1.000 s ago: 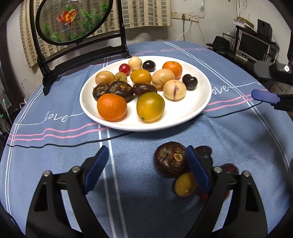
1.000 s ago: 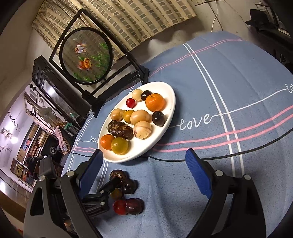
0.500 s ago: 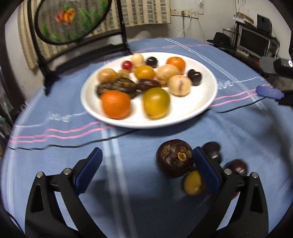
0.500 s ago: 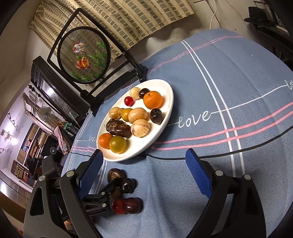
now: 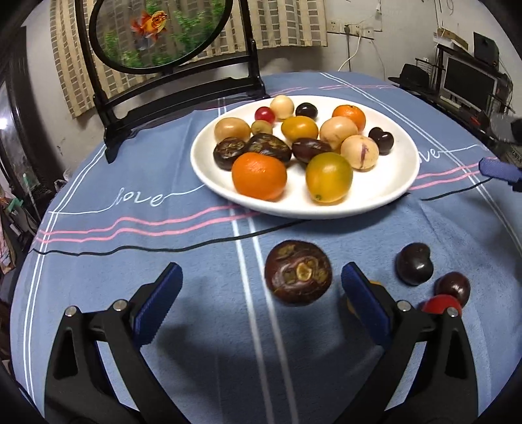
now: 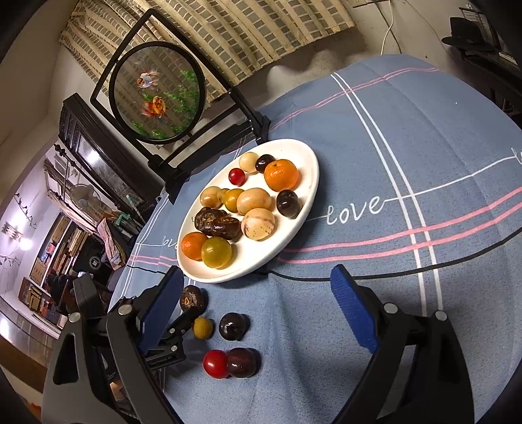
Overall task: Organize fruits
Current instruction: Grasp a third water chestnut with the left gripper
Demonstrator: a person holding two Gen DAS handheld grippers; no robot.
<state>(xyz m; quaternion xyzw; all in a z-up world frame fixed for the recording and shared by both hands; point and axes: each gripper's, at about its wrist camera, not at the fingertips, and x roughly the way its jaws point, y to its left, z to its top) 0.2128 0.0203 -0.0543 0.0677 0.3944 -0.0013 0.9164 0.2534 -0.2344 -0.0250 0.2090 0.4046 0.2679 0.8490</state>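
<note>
A white plate [image 5: 391, 192] holds several fruits: oranges, yellow, tan and dark ones. On the blue cloth in front of it lies a wrinkled dark brown fruit [image 5: 298, 277], between the fingers of my open left gripper [image 5: 261, 277] and nearer the right one, untouched by either pad. A small yellow fruit [image 6: 203, 327] sits half hidden behind that finger. Right of it lie a dark plum [image 5: 414, 267], a dark red fruit [image 5: 453, 287] and a red cherry tomato [image 5: 440, 301]. My right gripper [image 6: 257, 277] hangs open over bare cloth by the plate [image 6: 293, 234], holding nothing.
A black stand with a round goldfish picture [image 5: 156, 29] rises behind the plate. The round table's edge drops off at the right, towards a desk with monitors [image 5: 469, 78]. The blue cloth [image 6: 424, 156] stretches to the right of the plate.
My left gripper's jaws have spread a little wider and the view has shifted sideways, so the brown fruit now lies apart from the right finger. The right gripper has not moved.
</note>
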